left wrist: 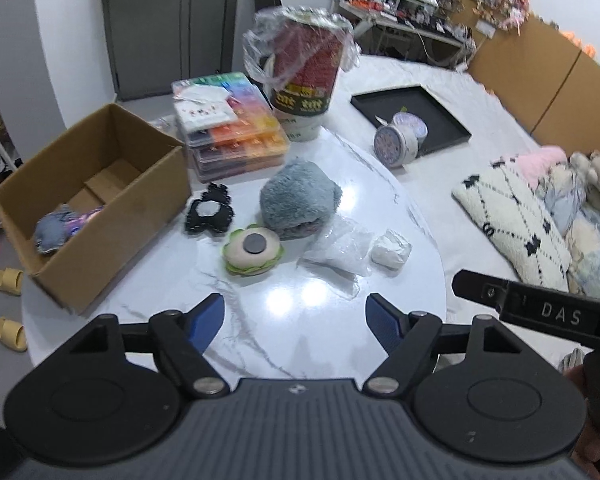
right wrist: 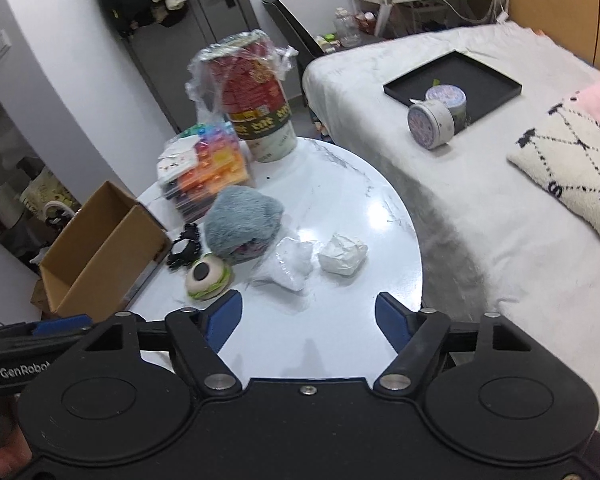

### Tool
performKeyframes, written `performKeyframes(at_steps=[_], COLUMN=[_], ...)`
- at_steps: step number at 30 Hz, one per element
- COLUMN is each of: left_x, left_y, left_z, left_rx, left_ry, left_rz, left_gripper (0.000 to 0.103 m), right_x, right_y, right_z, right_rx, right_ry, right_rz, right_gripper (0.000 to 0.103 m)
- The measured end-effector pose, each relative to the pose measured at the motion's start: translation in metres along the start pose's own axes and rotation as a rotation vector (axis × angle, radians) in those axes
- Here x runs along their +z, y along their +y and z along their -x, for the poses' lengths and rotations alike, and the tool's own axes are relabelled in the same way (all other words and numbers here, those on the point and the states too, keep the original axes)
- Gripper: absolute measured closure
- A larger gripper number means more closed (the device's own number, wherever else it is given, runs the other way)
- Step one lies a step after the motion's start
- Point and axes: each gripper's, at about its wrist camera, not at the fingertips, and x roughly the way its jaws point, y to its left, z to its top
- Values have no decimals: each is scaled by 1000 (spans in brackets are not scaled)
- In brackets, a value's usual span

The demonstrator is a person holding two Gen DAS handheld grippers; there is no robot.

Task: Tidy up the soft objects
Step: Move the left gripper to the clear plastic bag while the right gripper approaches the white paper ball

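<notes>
Table (left wrist: 300, 320) holds one grey plush (left wrist: 300, 200), one burger toy (left wrist: 253, 253).

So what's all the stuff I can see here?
box: one, brown cardboard, table's left edge, a bluish soft toy inside
bead cases: stacked, multicoloured, behind the plush
tub: one, red and white, plastic-wrapped, table's far side
plush: one, grey-blue, table centre
burger toy: one, beige and green, in front of the plush
black toy: one, beside the box
bags: two, clear and white, right of the burger toy
tray: one, black, on the bed, two tins at it
left gripper: open, empty
right gripper: open, empty
</notes>
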Motion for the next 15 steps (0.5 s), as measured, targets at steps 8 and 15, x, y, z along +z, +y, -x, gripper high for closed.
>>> performKeyframes(at_steps=[8,15], left_x=[20,36], left_y=[-10,-19], left_z=[-51,-86], left_rx=[-21,-34], left_ry=[86,118], left_rz=[-14,-34], left_gripper=[29,36], right_x=[15,26], right_y=[-14,-29], right_z=[-36,-65], right_rx=[-18,-17], right_ry=[37,45], right_rz=[-50,-114], right_gripper=[39,40])
